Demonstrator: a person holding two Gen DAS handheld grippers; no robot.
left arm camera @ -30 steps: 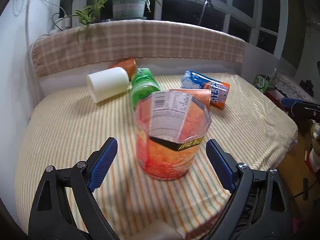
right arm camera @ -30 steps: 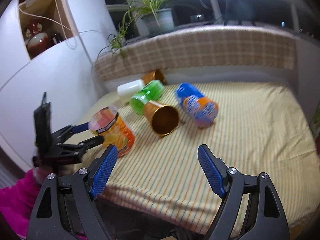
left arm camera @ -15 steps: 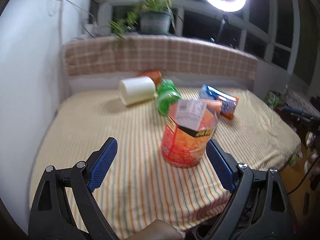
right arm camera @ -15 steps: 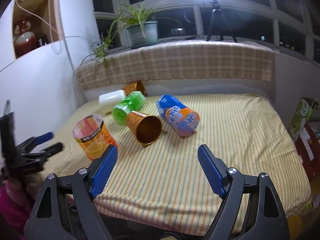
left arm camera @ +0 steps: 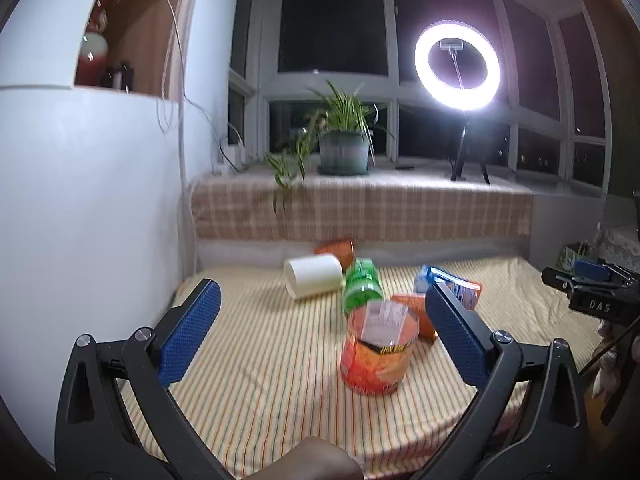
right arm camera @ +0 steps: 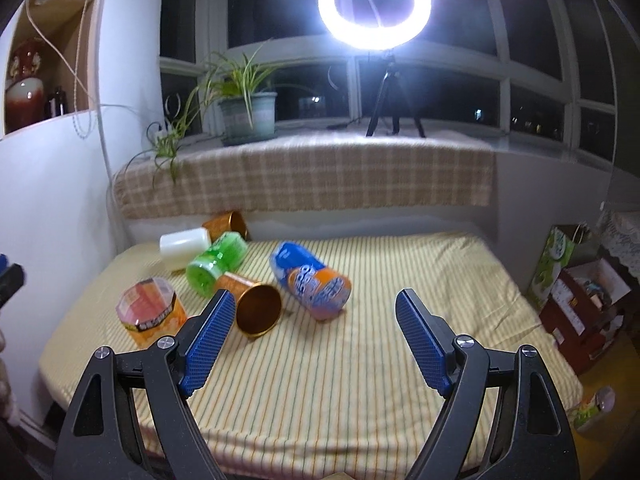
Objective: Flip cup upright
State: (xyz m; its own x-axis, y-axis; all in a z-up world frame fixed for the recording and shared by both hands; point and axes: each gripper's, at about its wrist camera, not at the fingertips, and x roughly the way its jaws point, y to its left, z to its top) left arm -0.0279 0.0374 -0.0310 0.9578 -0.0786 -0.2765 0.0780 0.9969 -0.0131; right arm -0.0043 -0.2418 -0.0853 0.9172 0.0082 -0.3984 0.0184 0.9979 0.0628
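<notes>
Night-dark windows and a ring light [right arm camera: 375, 4] back a striped-cloth table [left arm camera: 256, 368]; potted plant [left arm camera: 343, 151] on the checked sill behind.

Task cup: orange printed cup [left arm camera: 378, 350] stands on its base near the table's front-left edge, sealed top up, apart from the rest; reads as upright already, so I judge this flip done; it stands free, nothing gripping it.

Left gripper [left arm camera: 322, 332]: blue pads wide apart, nothing between them; cup sits ahead & slightly right of centre, not touching either finger; looks like a clear release stance. Right gripper [right arm camera: 312, 340]: pads also spread, empty, hovering over the table's front, aimed mid-table.

Outward: gold cup [right arm camera: 256, 308] on its side, mouth toward me, just beside the orange cup; green cup [right arm camera: 216, 262] and white cup [right arm camera: 184, 246] lying behind it; blue-orange cup [right arm camera: 312, 286] lying to the right; another copper cup [right arm camera: 226, 226] tipped at the back wall. My guess: those lie down as later targets.

Views: right cam shows the gold cup's open mouth and the orange cup's octagonal lid; left cam half-hides the gold cup behind the orange one, but shows the lid's barcode label and the right gripper's tip at frame edge.
</notes>
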